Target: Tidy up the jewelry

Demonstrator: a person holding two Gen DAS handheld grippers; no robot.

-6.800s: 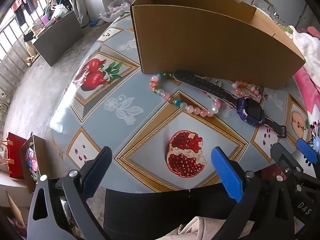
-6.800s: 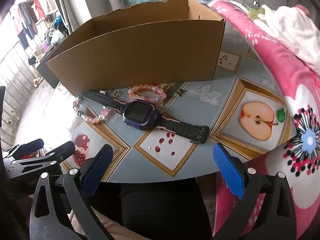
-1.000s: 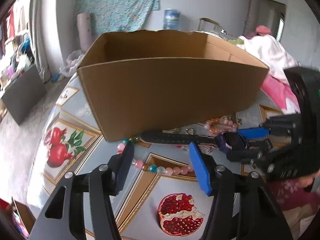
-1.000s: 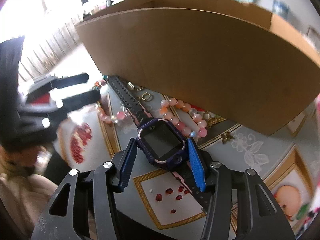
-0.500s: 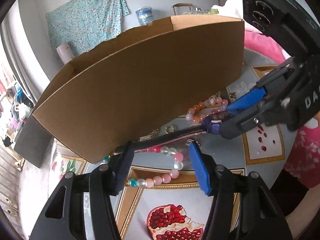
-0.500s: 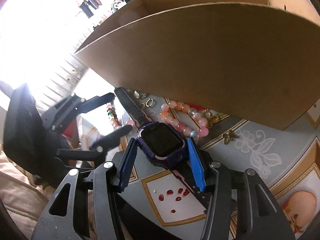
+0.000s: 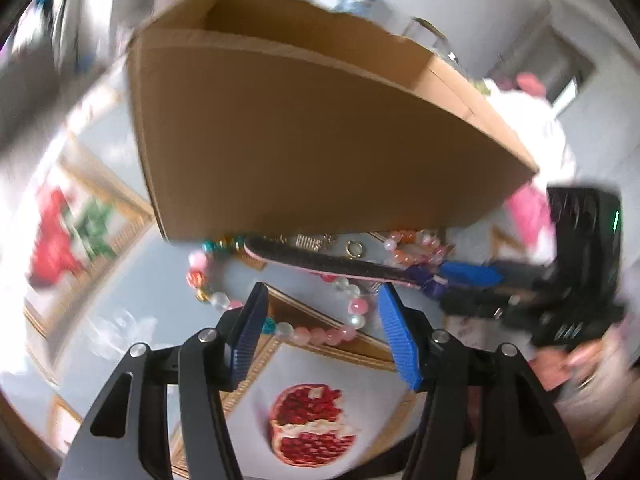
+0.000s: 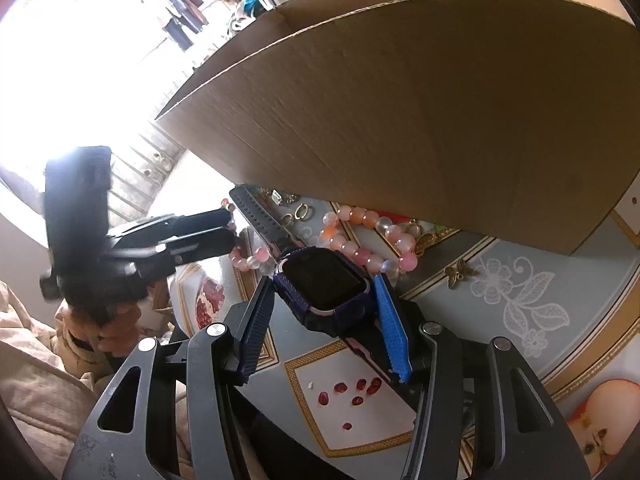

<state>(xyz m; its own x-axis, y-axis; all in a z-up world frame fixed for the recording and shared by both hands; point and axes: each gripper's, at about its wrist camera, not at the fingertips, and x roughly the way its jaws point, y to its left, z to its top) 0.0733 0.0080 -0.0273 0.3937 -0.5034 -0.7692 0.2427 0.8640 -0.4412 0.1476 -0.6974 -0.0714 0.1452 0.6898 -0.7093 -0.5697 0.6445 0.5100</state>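
Observation:
A purple smartwatch (image 8: pixel 324 288) sits between the blue pads of my right gripper (image 8: pixel 324 314), which is shut on its body. Its dark strap (image 7: pixel 320 262) sticks out to the left over the beads, pink underside showing. In the left wrist view, my right gripper (image 7: pixel 444 286) comes in from the right. My left gripper (image 7: pixel 320 320) is open over a multicoloured bead bracelet (image 7: pixel 312 334), gripping nothing. It also shows at the left of the right wrist view (image 8: pixel 232 228). A pink-orange bead bracelet (image 8: pixel 368 240) lies by the cardboard box (image 7: pixel 300 152).
The tall cardboard box (image 8: pixel 420 120) stands just behind the jewelry on the fruit-patterned table (image 7: pixel 120 320). Small gold rings (image 8: pixel 302 211) and a butterfly charm (image 8: pixel 458 274) lie near its base. Pink bedding (image 7: pixel 528 208) is at the right.
My left gripper has rolled and dropped closer over the multicoloured beads, still open. My right gripper has kept its hold on the watch and shifted slightly, and the strap now reaches farther left.

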